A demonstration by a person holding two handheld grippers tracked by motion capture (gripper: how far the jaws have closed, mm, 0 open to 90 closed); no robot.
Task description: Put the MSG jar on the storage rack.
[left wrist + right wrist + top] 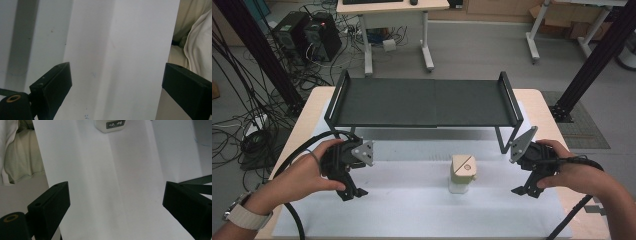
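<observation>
OK, we hold left gripper (352, 192) and right gripper (523, 190) low, fingers wide and empty, flanking the small carton (463, 172), presumably ready to grab.

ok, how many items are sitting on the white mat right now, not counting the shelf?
1: a small beige carton with a white base, standing right of centre on the white foam mat, in front of the black metal shelf. Something could be hidden under the shelf.
</observation>
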